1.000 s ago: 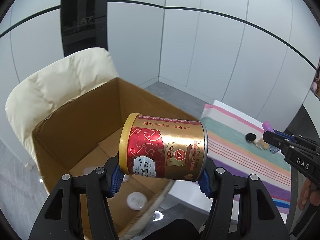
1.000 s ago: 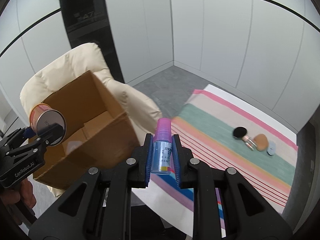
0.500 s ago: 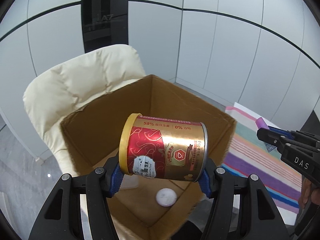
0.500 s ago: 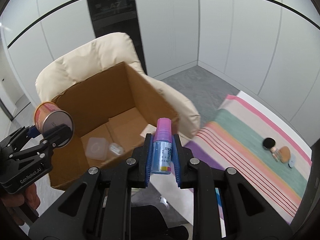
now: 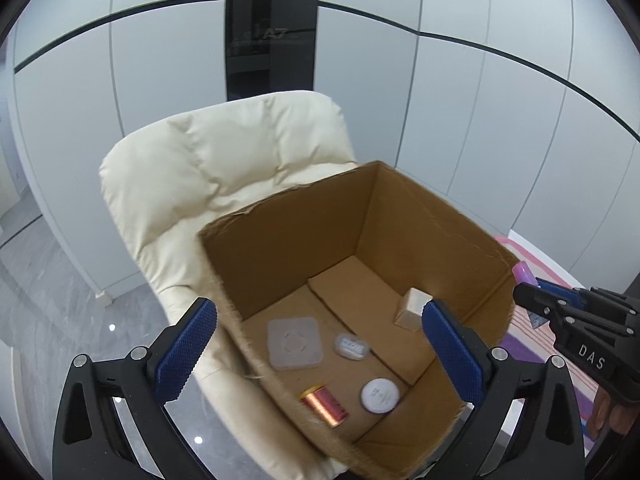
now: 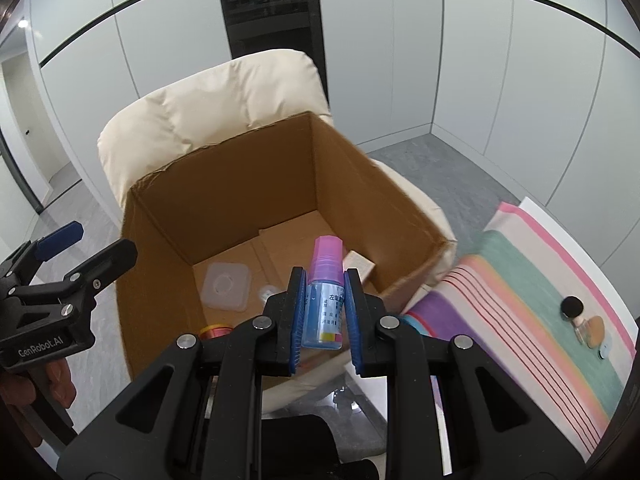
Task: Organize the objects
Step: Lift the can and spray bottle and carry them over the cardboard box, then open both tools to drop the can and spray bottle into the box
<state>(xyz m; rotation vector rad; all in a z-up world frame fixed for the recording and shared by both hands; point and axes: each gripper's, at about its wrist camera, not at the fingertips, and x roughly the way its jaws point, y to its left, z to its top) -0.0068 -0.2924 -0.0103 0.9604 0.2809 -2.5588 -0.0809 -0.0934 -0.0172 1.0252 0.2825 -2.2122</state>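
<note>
An open cardboard box (image 5: 436, 220) (image 6: 224, 184) sits on a cream armchair. My left gripper (image 5: 320, 344) is open and empty above the box's near edge. The red-and-gold can (image 5: 324, 405) lies on its side on the box floor; its rim shows in the right wrist view (image 6: 216, 330). My right gripper (image 6: 324, 314) is shut on a blue bottle with a pink cap (image 6: 325, 292), held upright above the box's near right corner. The right gripper also shows in the left wrist view (image 5: 576, 332).
In the box lie a square translucent lid (image 5: 295, 342), a small clear case (image 5: 351, 346), a round white lid (image 5: 380, 396) and a beige block (image 5: 412, 308). The cream armchair (image 5: 224, 168) stands behind. A striped cloth (image 6: 532, 292) on the right holds small cosmetics (image 6: 584, 320).
My left gripper opened and let go of the can, which now lies in the box. Both grippers moved left, closer over the box. The right gripper still holds the bottle.
</note>
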